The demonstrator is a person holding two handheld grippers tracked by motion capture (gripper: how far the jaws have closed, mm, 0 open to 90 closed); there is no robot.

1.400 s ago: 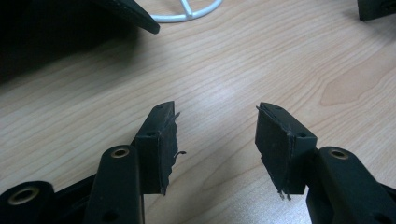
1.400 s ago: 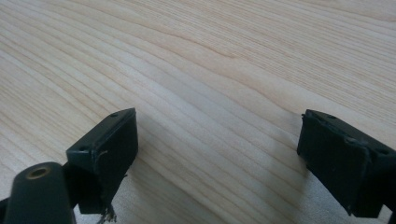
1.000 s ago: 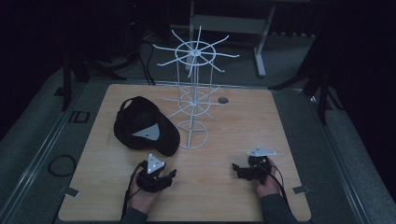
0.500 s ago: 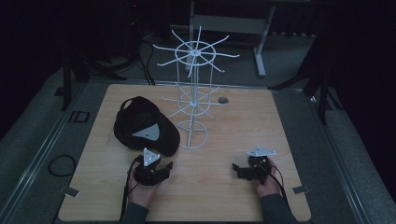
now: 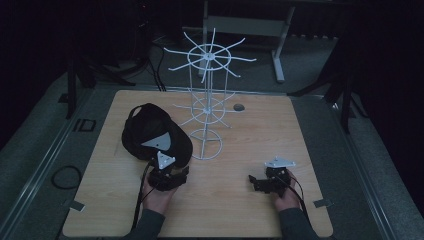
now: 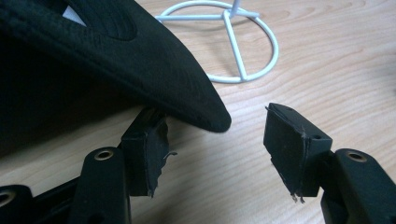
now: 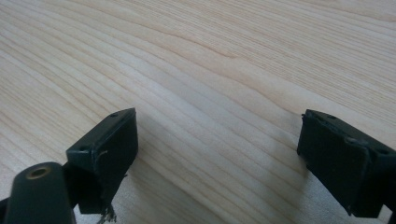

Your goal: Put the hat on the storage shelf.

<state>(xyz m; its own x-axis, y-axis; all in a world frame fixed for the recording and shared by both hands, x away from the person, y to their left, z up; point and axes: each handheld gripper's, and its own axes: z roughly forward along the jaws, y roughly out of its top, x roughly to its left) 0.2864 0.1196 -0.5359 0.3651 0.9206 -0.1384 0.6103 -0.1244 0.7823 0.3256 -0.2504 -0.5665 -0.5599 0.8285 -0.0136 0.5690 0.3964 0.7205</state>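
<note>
One table (image 5: 300,150), light wood, seen from above. Left to right: one black cap (image 5: 152,135), lying on the left half of the table with its brim toward the person, one pale label showing inside it; one left gripper (image 5: 172,172), at the cap's near edge, jaws spread and just been opening, the brim tip (image 6: 205,116) lying over the left pad and reaching into the gap, nothing pinched; one white wire stand (image 5: 207,105), upright at mid-table just right of the cap, two tiers of radiating hooks and one ring base (image 6: 243,46), every hook bare; one small dark round thing (image 5: 239,107) on the table behind the stand, too small to identify; one right gripper (image 5: 255,181), low over bare wood at the right, well apart from cap and stand, jaws spread wide with only wood grain between them (image 7: 215,154). Progress, as judged: the work appears to be hanging the cap on the stand, and it is at the very start. Done: left gripper brought up to the brim. Left: close on the brim, lift the cap, carry it to a hook, release. Count: caps one, stands one, grippers two, hands two.
</note>
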